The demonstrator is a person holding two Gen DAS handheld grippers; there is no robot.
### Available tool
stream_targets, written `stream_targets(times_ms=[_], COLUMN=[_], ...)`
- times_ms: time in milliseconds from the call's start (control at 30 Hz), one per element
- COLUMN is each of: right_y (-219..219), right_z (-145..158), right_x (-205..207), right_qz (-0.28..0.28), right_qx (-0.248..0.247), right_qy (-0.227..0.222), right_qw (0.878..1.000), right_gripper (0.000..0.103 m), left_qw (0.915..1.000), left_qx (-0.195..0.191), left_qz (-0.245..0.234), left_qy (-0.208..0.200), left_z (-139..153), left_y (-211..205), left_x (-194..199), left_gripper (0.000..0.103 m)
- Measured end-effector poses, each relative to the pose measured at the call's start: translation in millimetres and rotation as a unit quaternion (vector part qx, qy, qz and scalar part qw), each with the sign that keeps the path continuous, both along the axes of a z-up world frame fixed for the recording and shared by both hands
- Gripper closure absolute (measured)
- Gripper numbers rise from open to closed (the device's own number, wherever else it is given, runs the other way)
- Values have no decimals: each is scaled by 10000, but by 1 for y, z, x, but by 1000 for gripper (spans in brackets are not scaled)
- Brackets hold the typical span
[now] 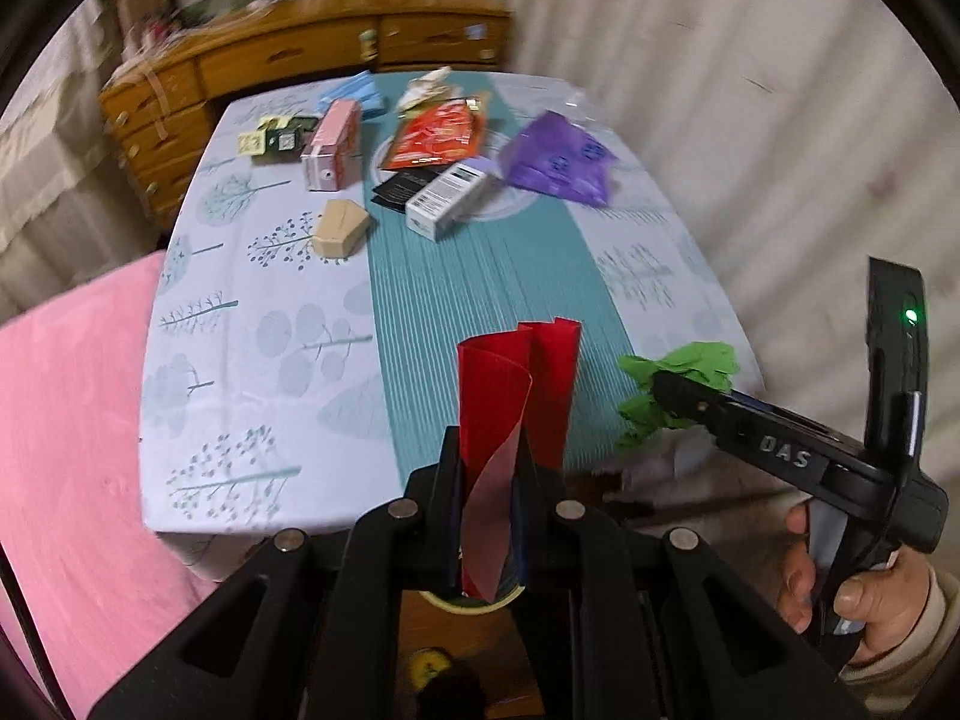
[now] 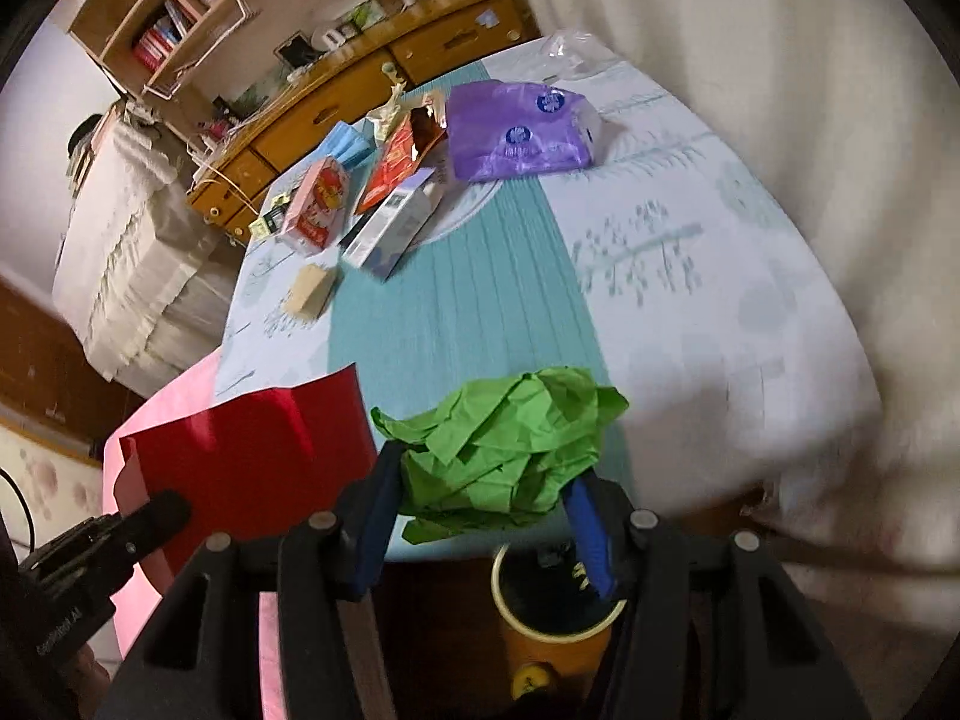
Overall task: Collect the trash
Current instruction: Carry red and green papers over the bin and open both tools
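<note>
My left gripper [image 1: 487,450] is shut on a curled sheet of red paper [image 1: 510,402], which stands up above the near edge of the table [image 1: 240,312]. My right gripper [image 2: 486,468] is shut on a crumpled wad of green paper [image 2: 504,444]; the left wrist view shows the same gripper [image 1: 660,387] with the green paper [image 1: 690,360] at the right. The red paper [image 2: 258,456] and the left gripper [image 2: 168,510] appear at the lower left of the right wrist view. Below both grippers stands a round bin with a yellow rim [image 2: 540,630], partly hidden.
Farther back on the table lie a purple pack [image 1: 558,159], a red foil bag [image 1: 441,135], a white box [image 1: 447,195], a pink carton [image 1: 330,147], a tan box [image 1: 339,228] and small packets. A pink cover [image 1: 72,420] lies left; a wooden dresser [image 1: 270,60] stands behind.
</note>
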State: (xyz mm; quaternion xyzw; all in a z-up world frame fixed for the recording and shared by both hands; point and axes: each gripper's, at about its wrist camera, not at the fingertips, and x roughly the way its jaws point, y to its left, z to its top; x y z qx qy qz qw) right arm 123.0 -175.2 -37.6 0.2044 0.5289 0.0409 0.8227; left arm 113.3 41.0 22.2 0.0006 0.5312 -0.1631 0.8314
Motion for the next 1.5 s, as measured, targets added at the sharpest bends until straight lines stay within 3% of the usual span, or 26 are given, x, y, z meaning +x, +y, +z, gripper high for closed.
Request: stream_targets(times_ms=[200,600,833,1033,1367,1433,1500], right_y=[37,65,56,41,20,18,16], right_z=[5,-38,-112,-200,-352,-375,-397], right_x=[-69,-156,-174,-167,-133,-125,-117], right_qz=[-119,-128,-295,-363,-232,-146,-69], right_qx=[-159,-514,-464,-464,-397,-352,-315], right_qy=[-66,672,1351,1708,1789,1769,1823], right_qw=[9998,9963,9893,9835,9828,9835,9827], right_gripper=[51,51,51,51,50,49,48], left_qw=[9988,9938,9875,9835,9808,9815,9827], left_qx=[-47,-200,-129,-68,216,271,366], left_qz=[-484,-734,-633,-450,-125,-102,-61], left_qy=[-74,807,1436,1751,1935,1890,1812], left_z=[-4,-73,-151,-236,-393,-417,-437], left_y=[26,38,24,7,-24,-27,-31], left_x=[-58,-125,-137,-124,-93,-90,-87], left_gripper=[92,92,92,92,91,87,69])
